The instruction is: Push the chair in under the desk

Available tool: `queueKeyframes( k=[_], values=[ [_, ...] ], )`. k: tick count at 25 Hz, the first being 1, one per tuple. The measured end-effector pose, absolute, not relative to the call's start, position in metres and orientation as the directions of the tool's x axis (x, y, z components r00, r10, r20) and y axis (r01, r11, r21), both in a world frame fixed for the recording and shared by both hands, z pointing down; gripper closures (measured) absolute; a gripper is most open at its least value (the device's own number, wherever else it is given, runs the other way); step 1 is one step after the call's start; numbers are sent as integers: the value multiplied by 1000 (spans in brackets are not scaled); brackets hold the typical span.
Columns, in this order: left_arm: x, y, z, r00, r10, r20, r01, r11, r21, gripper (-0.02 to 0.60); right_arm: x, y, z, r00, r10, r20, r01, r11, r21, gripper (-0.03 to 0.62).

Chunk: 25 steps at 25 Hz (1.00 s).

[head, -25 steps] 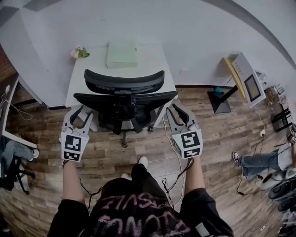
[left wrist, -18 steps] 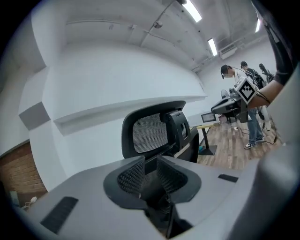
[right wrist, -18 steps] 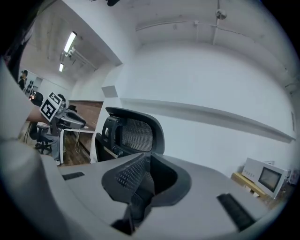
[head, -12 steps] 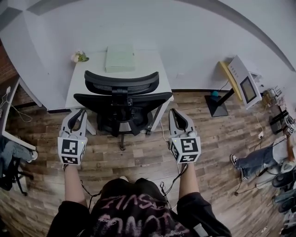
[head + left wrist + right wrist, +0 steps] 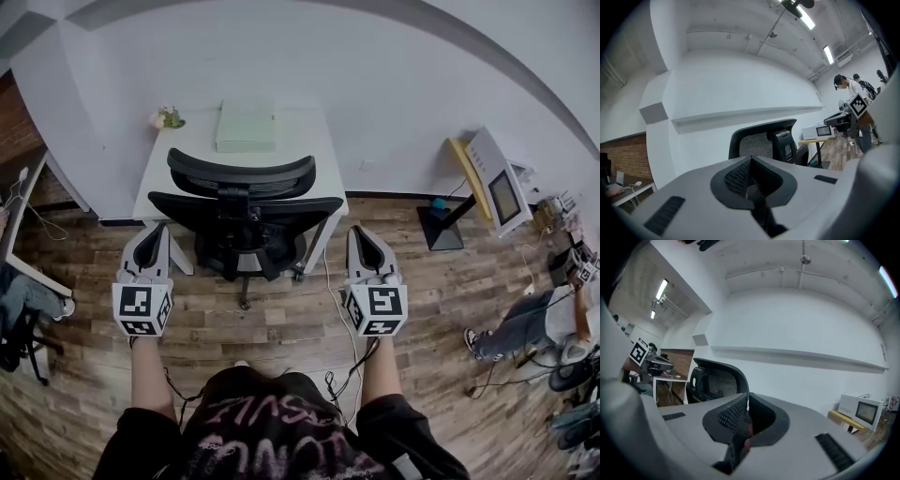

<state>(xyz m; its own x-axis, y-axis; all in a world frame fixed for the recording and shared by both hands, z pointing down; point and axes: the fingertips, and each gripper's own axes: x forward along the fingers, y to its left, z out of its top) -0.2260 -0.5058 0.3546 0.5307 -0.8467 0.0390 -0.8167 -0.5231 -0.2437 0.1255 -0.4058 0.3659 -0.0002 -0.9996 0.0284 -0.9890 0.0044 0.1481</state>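
Observation:
A black mesh office chair (image 5: 246, 214) stands at the white desk (image 5: 187, 141), its seat under the desk's front edge and its headrest (image 5: 242, 173) towards me. My left gripper (image 5: 155, 228) hangs left of the chair back, clear of it. Its jaws have just been closing with nothing between them, and they now stand shut. My right gripper (image 5: 360, 232) is right of the chair, also shut and empty. The left gripper view shows the closed left gripper (image 5: 749, 161) with the chair's headrest (image 5: 761, 140) beyond. In the right gripper view the chair (image 5: 717, 378) stands left of the right gripper (image 5: 746, 397).
A pale green box (image 5: 246, 127) and a small flower pot (image 5: 167, 118) sit on the desk. A yellow stand with a white device (image 5: 492, 169) is at the right wall. Another desk (image 5: 23, 220) and a seated person's legs (image 5: 23, 300) are left. Cables (image 5: 339, 305) trail on the wood floor.
Both grippers have drawn back from the chair's sides towards me, and both sets of jaws have gone from open to shut. The chair looks unmoved at the desk.

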Motion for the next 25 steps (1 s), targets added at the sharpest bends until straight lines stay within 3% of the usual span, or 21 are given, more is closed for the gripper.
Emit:
queueKeyframes(
  k=[25],
  values=[
    [-234, -504, 346, 504, -863, 27, -844, -499, -194, 566, 128, -411, 356, -9, -1000, -5, -988, 8, 156, 568]
  ],
)
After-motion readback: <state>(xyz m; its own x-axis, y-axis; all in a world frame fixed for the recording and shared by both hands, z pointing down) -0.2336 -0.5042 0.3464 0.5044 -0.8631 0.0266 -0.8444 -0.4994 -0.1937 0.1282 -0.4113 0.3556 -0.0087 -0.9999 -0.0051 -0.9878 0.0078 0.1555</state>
